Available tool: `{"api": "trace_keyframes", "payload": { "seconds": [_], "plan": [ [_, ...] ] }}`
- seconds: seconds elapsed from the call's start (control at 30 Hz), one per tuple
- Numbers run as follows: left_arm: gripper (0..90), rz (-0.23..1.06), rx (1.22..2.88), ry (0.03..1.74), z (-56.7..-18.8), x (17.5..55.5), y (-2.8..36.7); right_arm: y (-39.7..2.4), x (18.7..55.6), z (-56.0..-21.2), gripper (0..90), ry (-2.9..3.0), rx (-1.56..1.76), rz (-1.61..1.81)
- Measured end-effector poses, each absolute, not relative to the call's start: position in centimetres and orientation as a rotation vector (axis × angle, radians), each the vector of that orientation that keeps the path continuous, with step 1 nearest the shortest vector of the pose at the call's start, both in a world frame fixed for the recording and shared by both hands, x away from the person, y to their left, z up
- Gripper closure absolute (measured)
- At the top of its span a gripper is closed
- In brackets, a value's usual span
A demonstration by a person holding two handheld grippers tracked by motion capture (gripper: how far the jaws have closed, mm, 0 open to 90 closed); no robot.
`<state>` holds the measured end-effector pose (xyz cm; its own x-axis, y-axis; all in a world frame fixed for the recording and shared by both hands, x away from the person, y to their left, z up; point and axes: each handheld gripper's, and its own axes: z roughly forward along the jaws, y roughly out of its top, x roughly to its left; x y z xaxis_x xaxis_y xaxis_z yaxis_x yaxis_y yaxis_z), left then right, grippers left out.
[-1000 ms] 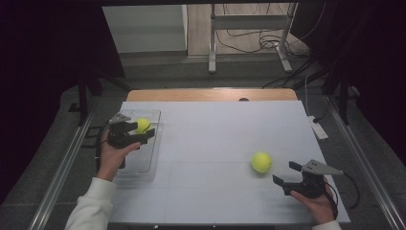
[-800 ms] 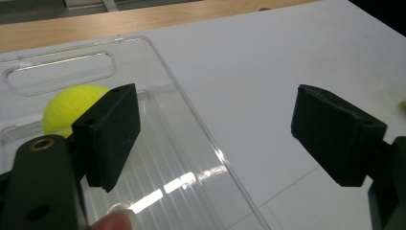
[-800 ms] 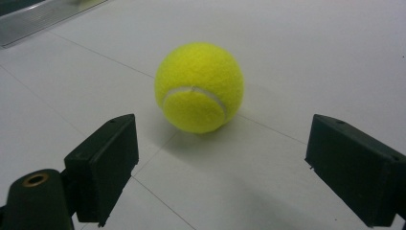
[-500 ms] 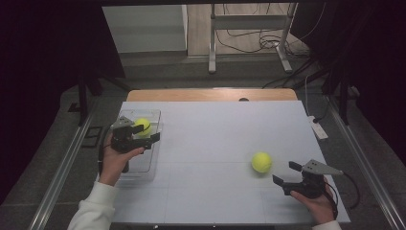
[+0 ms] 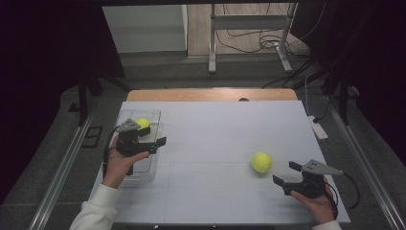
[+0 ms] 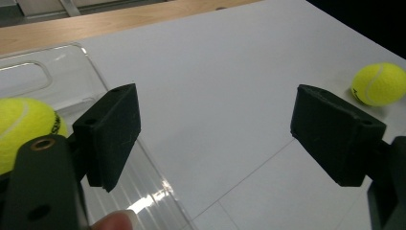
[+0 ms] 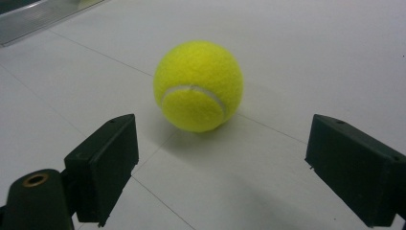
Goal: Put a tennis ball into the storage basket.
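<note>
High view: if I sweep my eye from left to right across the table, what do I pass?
Left gripper over the clear tray holding a tennis ball → bare white tabletop → second tennis ball → right gripper.

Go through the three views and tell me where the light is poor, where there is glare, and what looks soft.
High view: the white table is lit, its surroundings nearly black. Left gripper view: bright glare streaks on the clear plastic tray, and the near tennis ball at the edge looks soft. Right gripper view: the tennis ball is sharp with a faint shadow beneath it; the black fingers are slightly blurred.
</note>
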<state>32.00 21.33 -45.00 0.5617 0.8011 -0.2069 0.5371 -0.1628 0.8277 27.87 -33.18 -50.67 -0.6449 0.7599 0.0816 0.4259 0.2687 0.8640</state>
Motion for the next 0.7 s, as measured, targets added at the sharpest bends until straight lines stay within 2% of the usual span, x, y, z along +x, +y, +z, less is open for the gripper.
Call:
{"api": "trace_keyframes", "payload": {
  "seconds": [0.7],
  "plan": [
    [18.4, 0.324, 1.883, 1.020, -44.8, 31.2, 18.4, -33.1, 27.9, -50.7, 11.2, 2.201, 1.080, 1.328]
  ]
}}
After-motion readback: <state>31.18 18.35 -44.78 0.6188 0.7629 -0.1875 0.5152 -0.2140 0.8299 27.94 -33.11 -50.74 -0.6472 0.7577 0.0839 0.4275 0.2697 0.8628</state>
